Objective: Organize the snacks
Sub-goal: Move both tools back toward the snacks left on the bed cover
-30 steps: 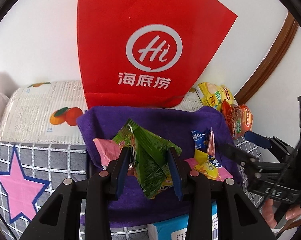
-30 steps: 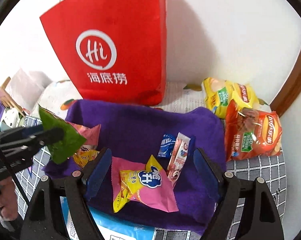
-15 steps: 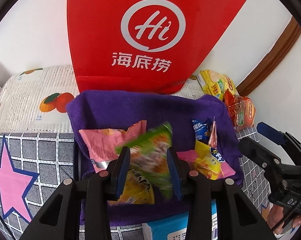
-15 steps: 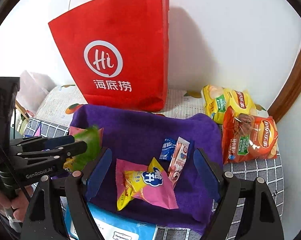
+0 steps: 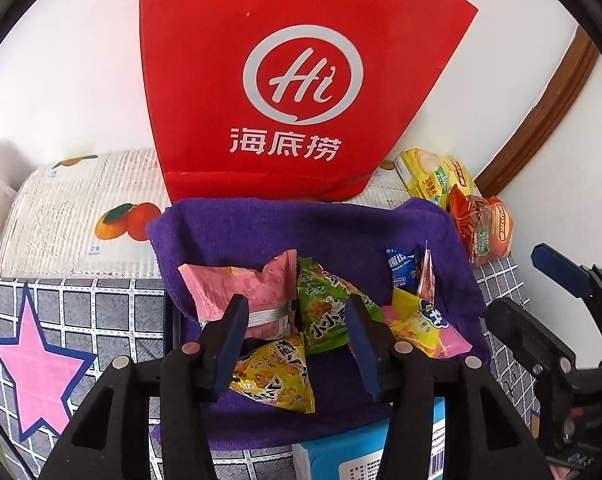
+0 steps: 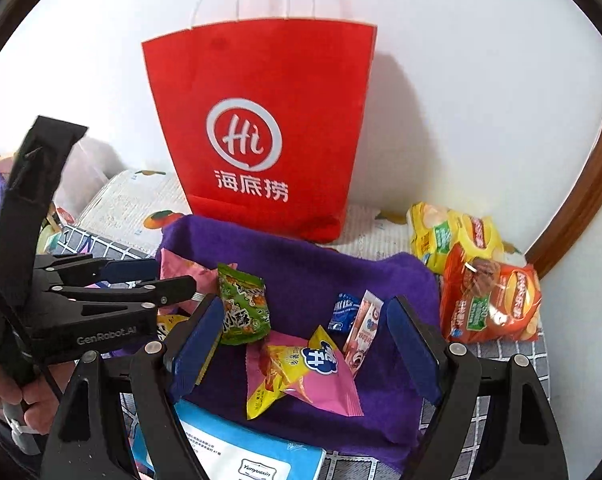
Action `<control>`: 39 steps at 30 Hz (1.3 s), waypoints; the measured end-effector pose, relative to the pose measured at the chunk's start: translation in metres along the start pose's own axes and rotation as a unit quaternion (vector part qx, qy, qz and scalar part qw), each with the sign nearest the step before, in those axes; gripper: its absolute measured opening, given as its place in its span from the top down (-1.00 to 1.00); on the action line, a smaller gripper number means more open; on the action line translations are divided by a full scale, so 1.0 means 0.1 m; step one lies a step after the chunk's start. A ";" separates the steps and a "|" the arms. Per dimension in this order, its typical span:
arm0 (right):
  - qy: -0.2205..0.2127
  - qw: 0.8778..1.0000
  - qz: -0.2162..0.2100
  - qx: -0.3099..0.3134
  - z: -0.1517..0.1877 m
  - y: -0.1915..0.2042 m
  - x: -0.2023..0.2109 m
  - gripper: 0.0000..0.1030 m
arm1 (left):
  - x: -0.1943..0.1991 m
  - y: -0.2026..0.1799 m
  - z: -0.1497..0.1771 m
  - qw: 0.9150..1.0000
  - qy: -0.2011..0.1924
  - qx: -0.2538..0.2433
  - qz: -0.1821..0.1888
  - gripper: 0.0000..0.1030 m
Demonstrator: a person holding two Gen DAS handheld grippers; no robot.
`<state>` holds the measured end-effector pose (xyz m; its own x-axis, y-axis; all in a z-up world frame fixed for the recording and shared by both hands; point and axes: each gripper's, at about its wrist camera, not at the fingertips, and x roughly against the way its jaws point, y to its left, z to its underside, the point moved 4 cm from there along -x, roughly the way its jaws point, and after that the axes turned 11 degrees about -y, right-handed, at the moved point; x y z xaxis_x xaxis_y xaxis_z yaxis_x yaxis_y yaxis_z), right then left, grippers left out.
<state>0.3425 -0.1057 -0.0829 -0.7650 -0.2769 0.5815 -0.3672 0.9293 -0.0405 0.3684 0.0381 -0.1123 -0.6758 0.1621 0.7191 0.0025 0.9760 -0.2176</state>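
My left gripper is opening its jaws over the green snack packet, which lies free on the purple towel beside the pink packet. My right gripper hangs wide open, holding nothing.

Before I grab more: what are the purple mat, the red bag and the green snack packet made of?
Purple mat: looks like soft terry cloth, matte and fuzzy, edges rumpled. Red bag: likely paper, matte, sharp creases, thin white cord handles. Green snack packet: seemingly thin plastic film, glossy, crinkled, with crimped seal.
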 end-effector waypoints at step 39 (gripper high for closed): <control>-0.077 0.989 0.039 -0.119 1.33 0.36 2.34 -0.62 | 1.83 -0.12 0.85 0.993 -0.105 -0.048 -0.004 -0.01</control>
<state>0.0799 -0.1695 -0.0566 -0.8639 -0.2199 0.4531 -0.1839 0.9753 0.1227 0.1822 0.0437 -0.0341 -0.8149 0.1308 0.5647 0.0607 0.9881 -0.1412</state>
